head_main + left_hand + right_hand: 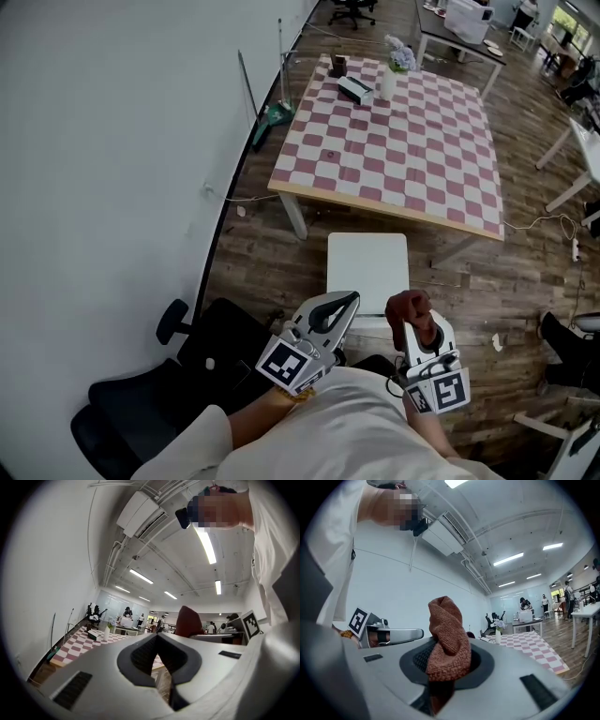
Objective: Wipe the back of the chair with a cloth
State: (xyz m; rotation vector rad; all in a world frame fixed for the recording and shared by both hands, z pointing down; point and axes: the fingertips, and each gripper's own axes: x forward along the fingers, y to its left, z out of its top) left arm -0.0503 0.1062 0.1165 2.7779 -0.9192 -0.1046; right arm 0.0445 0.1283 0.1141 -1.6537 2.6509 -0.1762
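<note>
Close to the person's chest, the right gripper [419, 328] is clamped on a bunched reddish-brown cloth [410, 307] that sticks up past its tips, while the left gripper [330, 312] has its jaws pressed together on nothing. Ahead, the white chair [367, 267] stands just before the checkered desk [394, 141], well apart from the cloth. Wiping seems not yet begun: the cloth is in hand, but reaching the chair's back and rubbing it remain.
</note>
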